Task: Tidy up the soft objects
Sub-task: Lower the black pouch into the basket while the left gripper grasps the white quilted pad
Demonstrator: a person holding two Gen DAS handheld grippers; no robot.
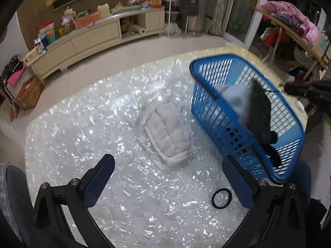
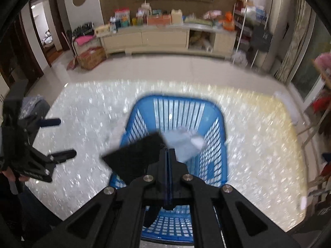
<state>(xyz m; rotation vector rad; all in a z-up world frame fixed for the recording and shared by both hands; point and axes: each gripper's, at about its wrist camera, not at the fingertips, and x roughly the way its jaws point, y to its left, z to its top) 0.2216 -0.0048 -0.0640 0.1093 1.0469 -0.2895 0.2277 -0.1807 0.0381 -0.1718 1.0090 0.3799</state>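
Observation:
A blue slatted basket (image 1: 225,136) stands on the shiny table at the right; it also shows in the right wrist view (image 2: 215,144). A pale cloth (image 1: 233,99) lies inside it. My right gripper (image 2: 168,150) is shut on a black cloth (image 2: 134,157) and holds it over the basket; the black cloth (image 1: 260,111) hangs into the basket. A white quilted pad (image 1: 171,134) lies on the table left of the basket. My left gripper (image 1: 168,184) is open and empty, just in front of the pad.
A black ring (image 1: 221,198) lies on the table near my left gripper's right finger. The table (image 1: 82,134) has a glittery cover. A long cream cabinet (image 1: 82,39) with clutter stands beyond, and a rack of clothes (image 1: 289,20) at the right.

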